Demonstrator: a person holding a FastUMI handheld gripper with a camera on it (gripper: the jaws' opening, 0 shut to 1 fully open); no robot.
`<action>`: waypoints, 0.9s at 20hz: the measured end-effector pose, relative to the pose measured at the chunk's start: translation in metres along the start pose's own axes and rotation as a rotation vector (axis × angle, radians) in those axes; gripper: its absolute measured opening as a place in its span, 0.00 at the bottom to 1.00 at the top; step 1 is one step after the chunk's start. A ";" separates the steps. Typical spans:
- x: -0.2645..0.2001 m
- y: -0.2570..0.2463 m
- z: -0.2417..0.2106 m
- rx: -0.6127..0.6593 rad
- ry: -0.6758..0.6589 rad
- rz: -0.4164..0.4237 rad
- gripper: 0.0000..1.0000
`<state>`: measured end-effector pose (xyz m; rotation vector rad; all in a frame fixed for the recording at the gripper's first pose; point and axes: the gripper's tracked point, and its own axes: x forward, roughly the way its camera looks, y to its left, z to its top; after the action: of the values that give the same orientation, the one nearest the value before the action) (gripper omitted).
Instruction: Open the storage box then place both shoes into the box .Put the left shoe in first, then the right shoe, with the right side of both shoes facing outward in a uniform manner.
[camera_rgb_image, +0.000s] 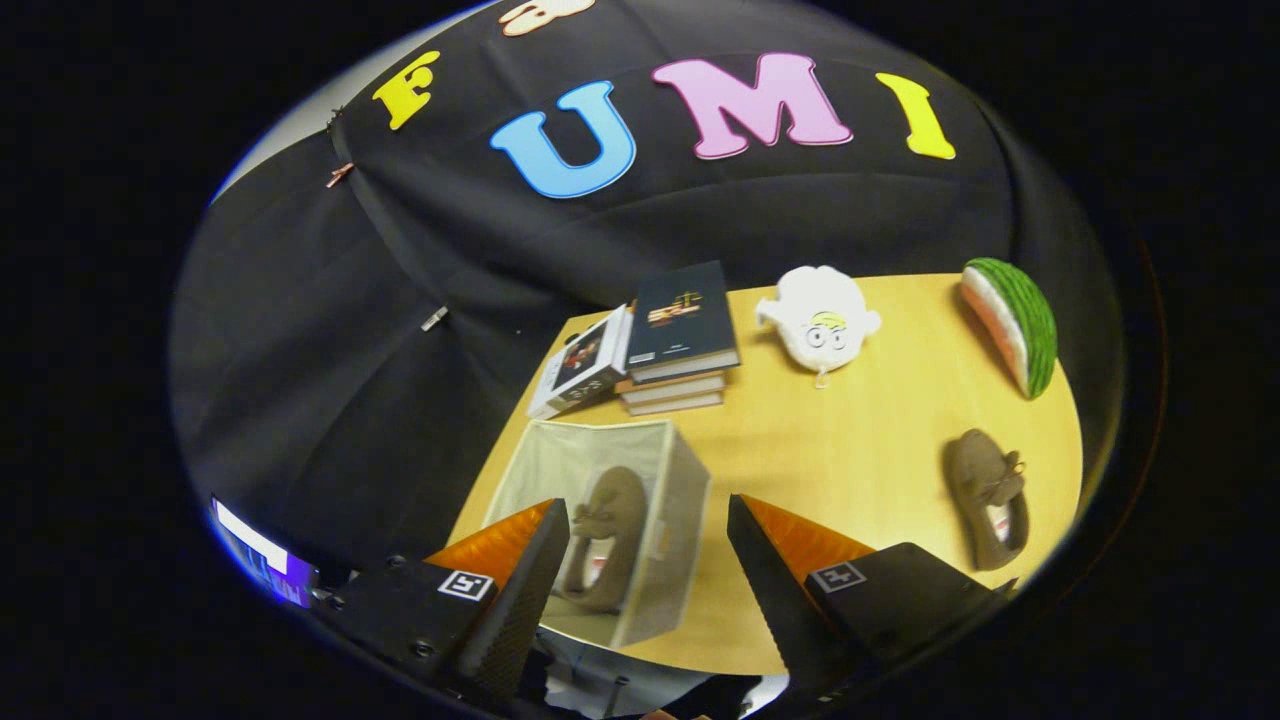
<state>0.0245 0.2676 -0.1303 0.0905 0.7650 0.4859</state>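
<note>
Your gripper (640, 560) has black fingers with orange backs, spread wide with nothing between them. You see a brown shoe (608, 535) inside the pale grey storage box (672, 560), a second brown shoe (988, 495) on the yellow wooden table (850, 440), a white plush toy (820, 320) and a green-striped, red-fleshed watermelon slice (1015, 320).

Empty tool (648, 560), fingers apart, above shoe (605, 540) in box (668, 560).

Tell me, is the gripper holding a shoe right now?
No, nothing is held. The gripper is open; one brown shoe lies in the storage box, and the other shoe rests on the table.
</note>
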 end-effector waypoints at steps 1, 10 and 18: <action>-0.007 -0.026 -0.002 -0.013 0.000 -0.044 0.98; -0.056 -0.241 -0.042 -0.062 0.062 -0.317 0.99; -0.030 -0.357 -0.089 -0.109 0.220 -0.377 0.99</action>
<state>0.0841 -0.0709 -0.2650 -0.2097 0.9443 0.1786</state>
